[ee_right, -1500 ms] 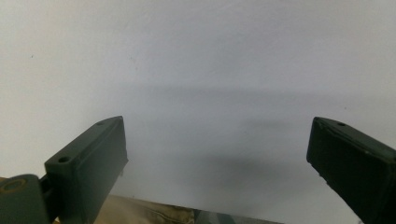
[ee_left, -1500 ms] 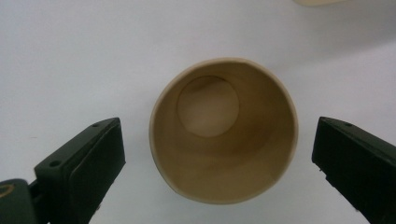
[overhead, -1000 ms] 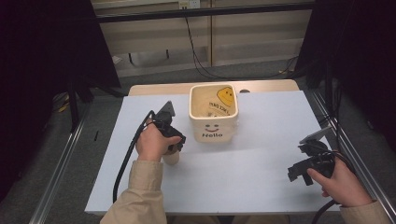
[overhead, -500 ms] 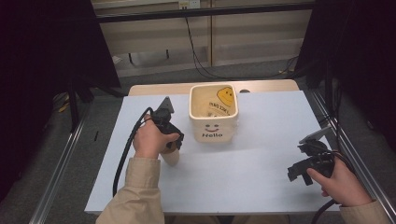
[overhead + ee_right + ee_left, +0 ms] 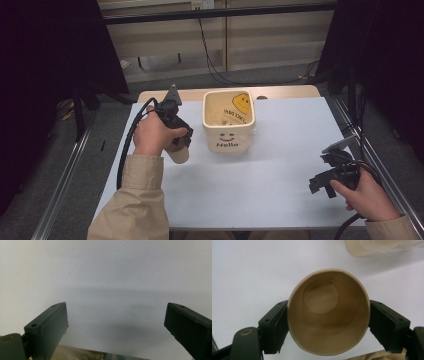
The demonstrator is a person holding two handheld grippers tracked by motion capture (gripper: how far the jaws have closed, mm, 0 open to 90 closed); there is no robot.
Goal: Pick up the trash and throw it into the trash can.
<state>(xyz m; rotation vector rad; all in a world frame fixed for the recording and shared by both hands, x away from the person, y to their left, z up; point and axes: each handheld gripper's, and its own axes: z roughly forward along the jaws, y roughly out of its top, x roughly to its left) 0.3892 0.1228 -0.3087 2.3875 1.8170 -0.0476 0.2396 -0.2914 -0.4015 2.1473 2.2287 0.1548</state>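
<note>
Empty paper cup (image 5: 328,320) clamped in left hand-held gripper (image 5: 175,137), cream "Hello" bin (image 5: 229,122) near desk (image 5: 280,165) far edge, contents unclear, right hand-held gripper (image 5: 332,172) open, nothing held.

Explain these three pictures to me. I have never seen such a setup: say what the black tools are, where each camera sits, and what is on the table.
A person holds hand-held tongs in each hand at a white table. One camera looks down from above; the other two ride on the tongs, looking along their black jaws. The left tongs are shut on an empty paper cup, pressing its sides. The right tongs are open over bare table, holding nothing. A cream square container with a smiley face and "Hello" stands beside the cup.
</note>
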